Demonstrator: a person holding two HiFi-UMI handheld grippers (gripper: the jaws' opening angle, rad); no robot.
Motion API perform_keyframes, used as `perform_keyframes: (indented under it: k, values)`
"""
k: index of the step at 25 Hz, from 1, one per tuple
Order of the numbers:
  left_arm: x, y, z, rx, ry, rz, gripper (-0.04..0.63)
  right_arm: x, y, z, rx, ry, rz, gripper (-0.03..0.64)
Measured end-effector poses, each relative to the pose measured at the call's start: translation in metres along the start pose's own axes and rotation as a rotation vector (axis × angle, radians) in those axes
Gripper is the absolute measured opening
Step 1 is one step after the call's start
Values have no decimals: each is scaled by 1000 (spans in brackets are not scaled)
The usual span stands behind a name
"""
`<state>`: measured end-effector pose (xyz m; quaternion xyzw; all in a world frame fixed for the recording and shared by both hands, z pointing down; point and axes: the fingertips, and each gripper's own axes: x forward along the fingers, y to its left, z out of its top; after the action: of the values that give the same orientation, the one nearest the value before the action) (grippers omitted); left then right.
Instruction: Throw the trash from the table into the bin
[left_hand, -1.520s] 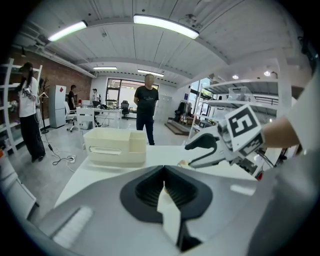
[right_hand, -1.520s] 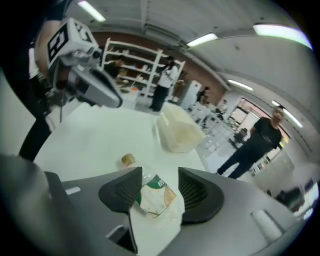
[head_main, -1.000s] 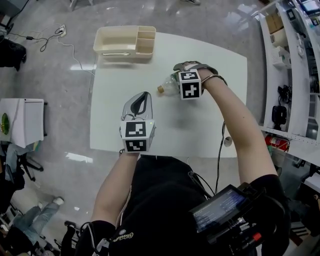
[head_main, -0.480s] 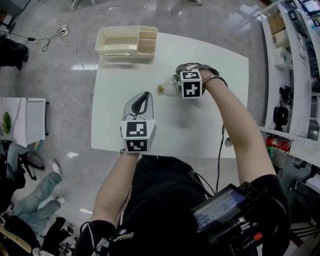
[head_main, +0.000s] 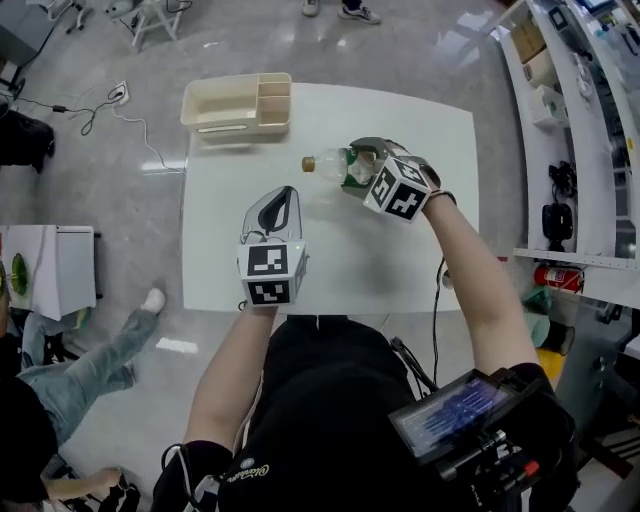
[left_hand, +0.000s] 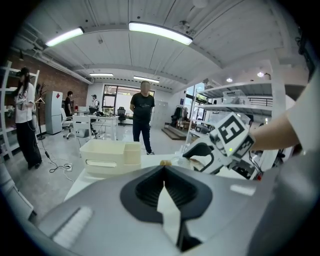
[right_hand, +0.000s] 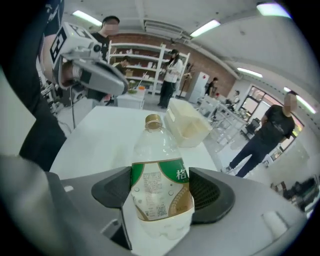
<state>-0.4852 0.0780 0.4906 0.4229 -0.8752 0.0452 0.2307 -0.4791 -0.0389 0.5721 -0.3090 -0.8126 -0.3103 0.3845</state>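
Left gripper (left_hand: 163, 169): jaws are seen closed, nothing held, over the table (head_main: 400, 262). Right gripper (right_hand: 162, 189): bottle (right_hand: 159, 165) is clamped at its label, and the jaws have just been closing on it. In head view the bottle base is hidden under the gripper's cube. Bottle is clear, with green-white label and tan cap. A second ago it lay on the table; now it is held above it, neck pointed left. Bin (head_main: 235, 103) is seen at the far table corner.
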Motion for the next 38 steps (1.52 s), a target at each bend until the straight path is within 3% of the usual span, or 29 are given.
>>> perform_keyframes:
  k: [11, 18, 26, 38]
  values:
    - [-20, -28, 49, 30, -112, -17, 8, -138, -11, 47, 431, -497, -422, 354]
    - [-38, -48, 73, 56, -178, -35, 8, -202, 2, 62, 569, -673, -612, 354]
    - [-58, -63, 87, 87, -232, -66, 8, -229, 15, 71, 652, -735, -702, 353]
    - [-44, -77, 79, 68, -211, -158, 8, -234, 16, 53, 707, -687, -765, 353]
